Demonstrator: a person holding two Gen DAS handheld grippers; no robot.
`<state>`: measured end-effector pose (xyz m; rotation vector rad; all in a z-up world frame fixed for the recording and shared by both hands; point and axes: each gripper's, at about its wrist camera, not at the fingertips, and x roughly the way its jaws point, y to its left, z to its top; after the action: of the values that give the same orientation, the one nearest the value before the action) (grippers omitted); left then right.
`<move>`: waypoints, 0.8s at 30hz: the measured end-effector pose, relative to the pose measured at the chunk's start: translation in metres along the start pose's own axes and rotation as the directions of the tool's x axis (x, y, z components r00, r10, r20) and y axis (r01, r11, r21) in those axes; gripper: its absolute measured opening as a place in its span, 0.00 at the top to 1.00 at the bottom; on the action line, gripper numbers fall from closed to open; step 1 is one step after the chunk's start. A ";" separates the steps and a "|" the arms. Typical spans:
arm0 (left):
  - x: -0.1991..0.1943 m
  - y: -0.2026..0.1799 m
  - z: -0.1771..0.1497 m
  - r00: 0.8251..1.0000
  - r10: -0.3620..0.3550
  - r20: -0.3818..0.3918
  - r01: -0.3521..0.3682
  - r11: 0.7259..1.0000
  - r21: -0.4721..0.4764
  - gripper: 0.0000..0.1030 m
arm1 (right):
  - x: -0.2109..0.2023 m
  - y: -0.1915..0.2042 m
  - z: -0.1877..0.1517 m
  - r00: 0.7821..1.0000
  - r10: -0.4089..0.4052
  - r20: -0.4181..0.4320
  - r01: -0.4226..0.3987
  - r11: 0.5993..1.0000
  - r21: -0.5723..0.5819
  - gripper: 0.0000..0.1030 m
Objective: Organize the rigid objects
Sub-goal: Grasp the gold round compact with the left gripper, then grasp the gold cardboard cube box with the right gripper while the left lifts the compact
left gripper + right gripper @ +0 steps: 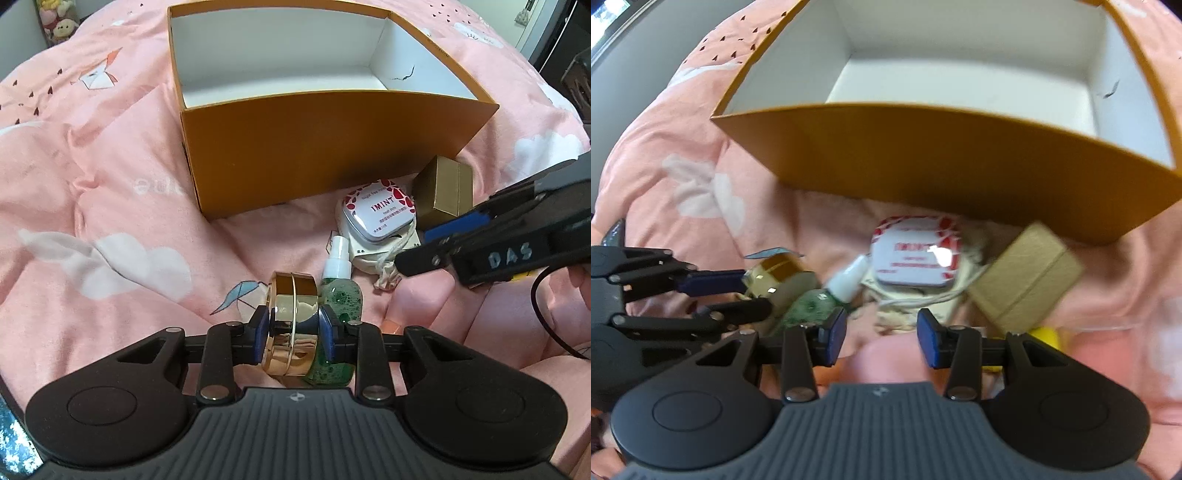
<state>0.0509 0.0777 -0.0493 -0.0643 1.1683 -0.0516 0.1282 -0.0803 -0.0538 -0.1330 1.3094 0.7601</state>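
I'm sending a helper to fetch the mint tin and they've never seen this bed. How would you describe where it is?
Find the big orange box standing open on the pink bedspread. Just in front of its near right corner lies a small cluster of items; the mint tin rests on a white pouch there, beside a gold carton. It is the only flat, rounded-square white tin, with red shapes and the word IMINT on its lid.

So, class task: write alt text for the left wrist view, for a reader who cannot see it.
The left gripper clamps a round gold jar on a pink quilt, beside a green spray bottle. Behind stand an empty orange box, a mint tin and a small gold carton; the right gripper enters from the right.
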 end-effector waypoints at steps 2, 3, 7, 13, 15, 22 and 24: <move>0.004 0.000 0.002 1.000 -0.008 -0.001 0.008 1.000 -0.008 0.68 | -0.003 -0.007 0.001 1.000 -0.012 0.007 0.011 1.000 0.025 0.58; 0.007 0.000 0.004 1.000 -0.004 0.000 0.004 1.000 -0.009 0.68 | -0.003 -0.009 0.001 1.000 -0.021 0.007 0.020 0.999 0.034 0.58; 0.018 -0.003 0.004 0.999 0.042 -0.007 -0.042 0.999 0.000 0.69 | -0.013 -0.016 -0.006 0.999 -0.040 0.022 0.039 0.998 0.050 0.56; 0.013 -0.001 0.003 0.999 0.046 0.027 -0.045 0.999 -0.011 0.69 | -0.048 -0.027 -0.014 0.976 -0.162 0.148 0.164 0.986 0.000 0.30; 0.006 0.000 0.005 0.998 0.046 0.052 -0.045 0.999 -0.023 0.69 | -0.051 -0.028 -0.012 0.964 -0.207 0.166 0.219 0.974 -0.056 0.27; -0.017 -0.007 0.019 0.990 0.037 0.139 -0.032 0.999 -0.037 0.70 | -0.034 -0.052 0.006 0.983 -0.156 0.098 0.146 0.984 0.102 0.22; -0.019 -0.009 0.024 0.989 0.029 0.145 -0.025 0.999 -0.033 0.69 | -0.027 -0.051 0.010 0.977 -0.183 0.111 0.170 0.979 0.115 0.22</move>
<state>0.0653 0.0705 -0.0222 -0.0781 1.0244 -0.0049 0.1640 -0.1254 -0.0424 -0.1158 1.2020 0.5390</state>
